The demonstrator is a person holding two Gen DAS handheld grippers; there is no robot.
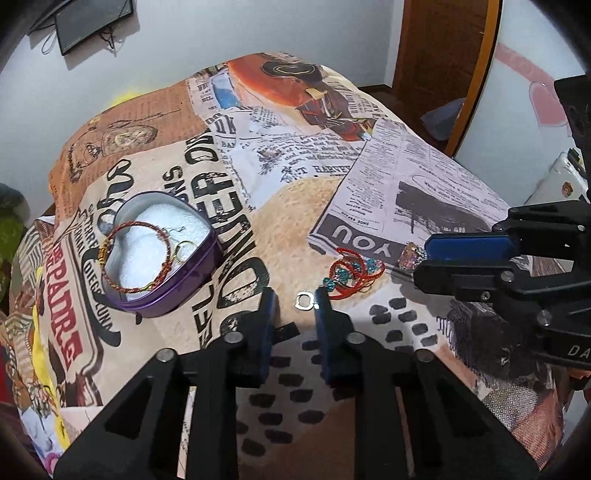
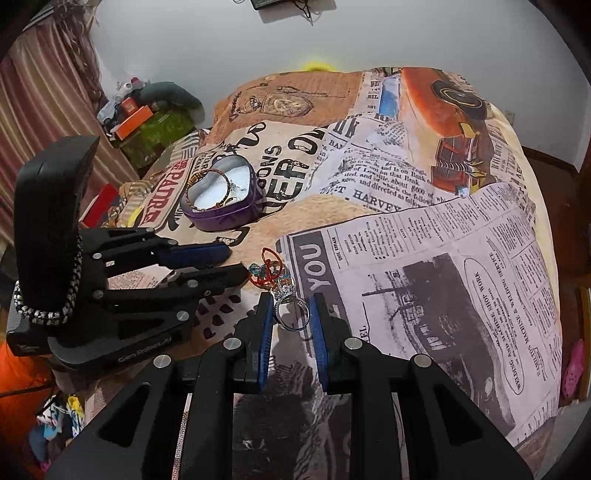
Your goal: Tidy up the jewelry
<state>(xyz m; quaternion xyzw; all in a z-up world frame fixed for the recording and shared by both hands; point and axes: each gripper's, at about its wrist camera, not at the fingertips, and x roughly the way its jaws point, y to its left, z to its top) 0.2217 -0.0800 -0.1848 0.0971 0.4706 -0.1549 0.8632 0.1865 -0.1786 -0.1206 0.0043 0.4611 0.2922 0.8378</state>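
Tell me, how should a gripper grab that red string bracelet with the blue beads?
Come from above and pinch a bunched loop of the red string bracelet. It lies flat and floppy on the blanket, so a raised tangle of cord is probably easier to catch than its small beads.

A big blanket (image 1: 295, 206) with newspaper print and an orange car picture covers the bed. A black screen (image 1: 92, 22) hangs on the white wall. A brown door (image 1: 443, 55) stands behind. A striped curtain (image 2: 40, 92) hangs by an orange box (image 2: 133, 120).
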